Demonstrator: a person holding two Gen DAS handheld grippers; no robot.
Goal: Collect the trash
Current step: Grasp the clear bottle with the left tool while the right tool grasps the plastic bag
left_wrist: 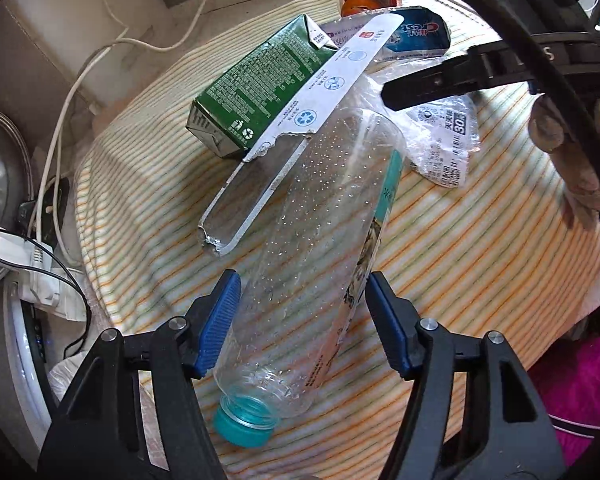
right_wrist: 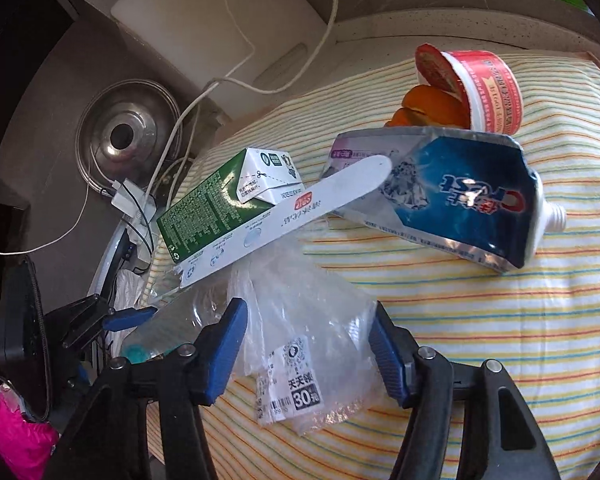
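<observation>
A clear, droplet-beaded plastic bottle lies between the spread left fingers; the right fingers, also spread, flank a crinkled plastic bag.

Both wrist views close, angled down; share green carton.

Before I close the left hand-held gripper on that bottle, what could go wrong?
1. The torn white packaging strip lies across the clear bottle and the green carton; lifting may drag or flip both.
2. The left hand-held gripper straddles the bottle near its neck, so the smooth, droplet-covered plastic might slip or pivot.
</observation>
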